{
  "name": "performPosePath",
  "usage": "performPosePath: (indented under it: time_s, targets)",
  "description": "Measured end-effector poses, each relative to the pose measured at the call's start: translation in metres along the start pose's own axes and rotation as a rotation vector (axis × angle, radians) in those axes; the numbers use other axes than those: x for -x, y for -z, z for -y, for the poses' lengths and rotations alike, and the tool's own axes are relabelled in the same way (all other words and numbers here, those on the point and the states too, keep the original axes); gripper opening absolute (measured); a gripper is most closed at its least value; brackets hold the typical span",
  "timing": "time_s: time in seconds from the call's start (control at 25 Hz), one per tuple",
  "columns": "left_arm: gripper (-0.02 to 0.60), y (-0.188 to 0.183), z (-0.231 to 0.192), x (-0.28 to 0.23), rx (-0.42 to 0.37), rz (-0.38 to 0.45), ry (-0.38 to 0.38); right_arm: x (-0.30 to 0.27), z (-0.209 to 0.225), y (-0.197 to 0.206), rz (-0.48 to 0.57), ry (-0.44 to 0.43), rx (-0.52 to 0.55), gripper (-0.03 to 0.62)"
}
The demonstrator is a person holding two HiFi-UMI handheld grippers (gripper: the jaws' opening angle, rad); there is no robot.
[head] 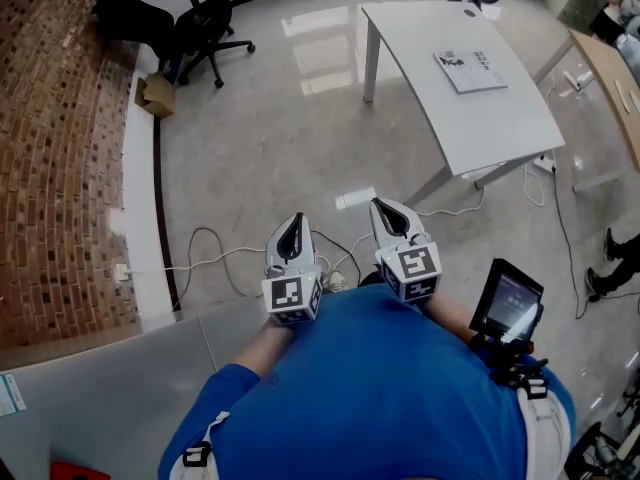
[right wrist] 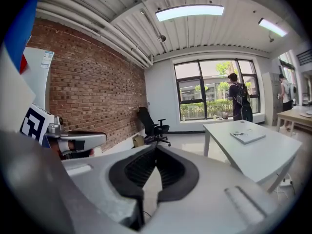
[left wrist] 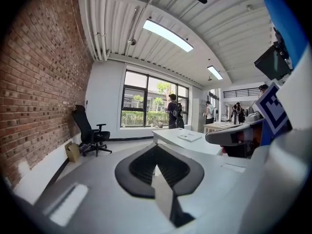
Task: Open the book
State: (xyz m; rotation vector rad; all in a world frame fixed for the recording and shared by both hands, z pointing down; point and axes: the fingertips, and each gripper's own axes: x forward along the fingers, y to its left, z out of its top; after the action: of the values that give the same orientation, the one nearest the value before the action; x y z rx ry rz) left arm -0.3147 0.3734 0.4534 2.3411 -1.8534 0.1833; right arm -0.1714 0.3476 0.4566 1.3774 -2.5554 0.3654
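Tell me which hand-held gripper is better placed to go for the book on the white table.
Right, probably. The book lies ahead and to the right; the right hand-held gripper is on that side, nearer than the left hand-held gripper. Both are shut and empty.

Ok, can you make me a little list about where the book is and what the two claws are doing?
book: closed, lying flat on the white table, nothing touching it
left claw: shut, empty, over the floor, well short of the table
right claw: shut, empty, beside the left claw
by the brick wall: black office chair, cardboard box
on the floor: cables
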Motion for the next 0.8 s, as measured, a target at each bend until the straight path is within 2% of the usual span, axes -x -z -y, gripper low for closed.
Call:
performPosePath:
  time_s: [0.2,0.48,0.8]
  targets:
    - [0.006,0.007,-0.055,-0.012,0.022,-0.019,-0.006,-0.047,-0.022,0.002,-0.022,0.012,-0.003,0.003]
    - [0.006,0.000,-0.099,-0.052,0.033,-0.016,-0.020,-0.108,-0.023,-0.016,-0.021,-0.008,0.005,0.003]
    - [0.006,-0.026,-0.148,-0.157,0.011,-0.010,-0.055,-0.210,0.026,-0.052,-0.002,-0.027,-0.008,0.003]
